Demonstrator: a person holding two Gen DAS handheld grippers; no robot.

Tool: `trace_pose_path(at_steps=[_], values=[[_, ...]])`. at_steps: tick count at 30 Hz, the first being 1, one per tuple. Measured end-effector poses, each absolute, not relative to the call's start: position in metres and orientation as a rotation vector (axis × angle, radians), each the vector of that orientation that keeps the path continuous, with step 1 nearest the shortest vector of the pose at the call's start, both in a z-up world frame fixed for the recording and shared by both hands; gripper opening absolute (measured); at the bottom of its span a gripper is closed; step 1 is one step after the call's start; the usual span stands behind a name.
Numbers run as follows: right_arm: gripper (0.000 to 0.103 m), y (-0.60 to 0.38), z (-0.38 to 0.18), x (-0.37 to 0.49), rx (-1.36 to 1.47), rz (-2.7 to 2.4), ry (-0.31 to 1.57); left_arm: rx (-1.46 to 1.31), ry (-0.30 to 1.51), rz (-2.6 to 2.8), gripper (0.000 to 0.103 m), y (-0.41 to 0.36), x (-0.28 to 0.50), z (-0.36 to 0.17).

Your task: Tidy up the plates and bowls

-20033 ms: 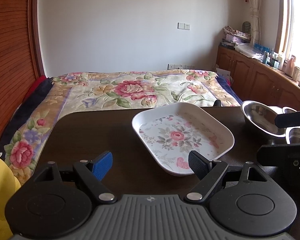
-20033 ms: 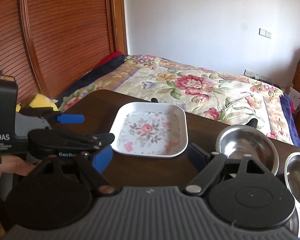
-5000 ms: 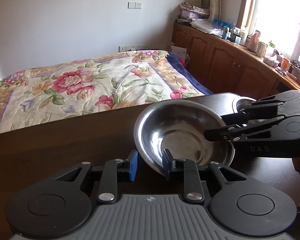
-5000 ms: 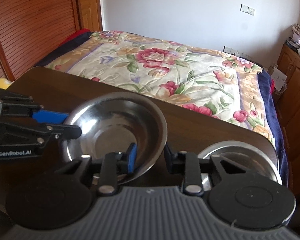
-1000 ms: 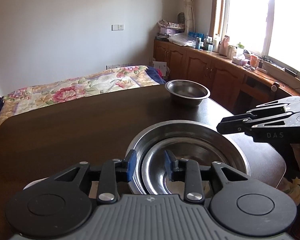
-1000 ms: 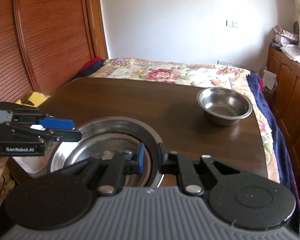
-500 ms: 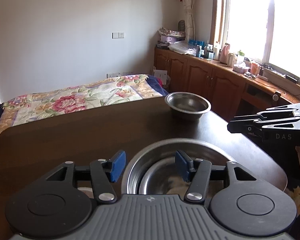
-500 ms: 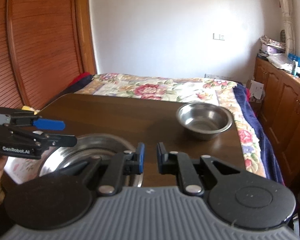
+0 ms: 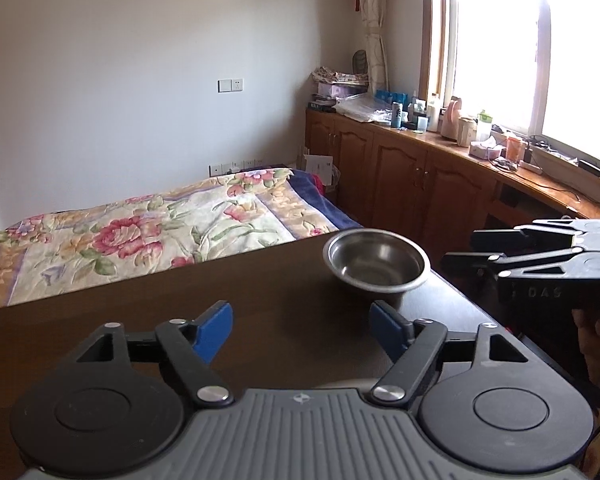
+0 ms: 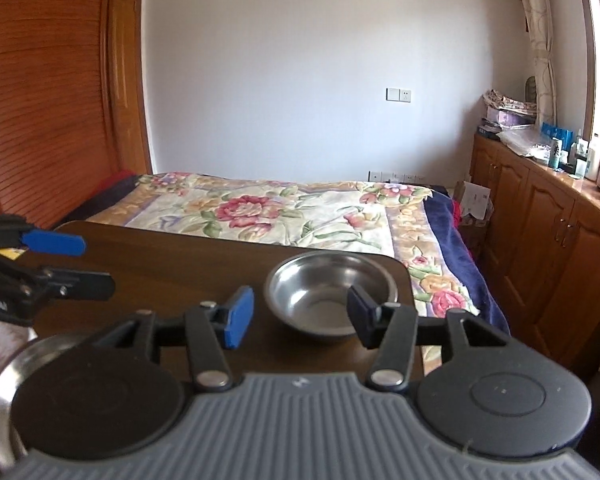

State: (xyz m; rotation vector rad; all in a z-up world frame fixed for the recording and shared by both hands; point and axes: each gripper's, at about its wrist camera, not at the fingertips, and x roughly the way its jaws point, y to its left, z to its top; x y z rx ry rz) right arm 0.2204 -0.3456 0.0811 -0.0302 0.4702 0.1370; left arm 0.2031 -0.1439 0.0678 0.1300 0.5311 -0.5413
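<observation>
My big steel bowl (image 10: 4, 364) is mostly hidden behind my R gripper (image 10: 296, 316), cut off at the bottom-left edge; the flowery plate (image 10: 0, 344) just beside it is a blur. The small steel bowl (image 9: 376, 264) sits on the dark wood table (image 9: 140, 312) near the far right corner, w/ the flowery bed (image 9: 160, 232) behind & wood cupboards (image 9: 420, 184) under the window. My L gripper (image 9: 302, 332) has jaws wide apart, holding nothing. R jaws also apart, empty. Only the L view shows a hand (image 9: 596, 344) holding the R gripper
</observation>
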Motion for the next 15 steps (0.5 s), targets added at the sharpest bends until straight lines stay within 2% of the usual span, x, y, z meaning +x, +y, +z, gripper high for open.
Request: trace_pose_path(at_steps=[15], values=[[0.056,-0.383,0.057,0.281,-0.032,0.086,0.565,0.216,0.583,-0.576,0.101,-0.196,0.257,0.068]])
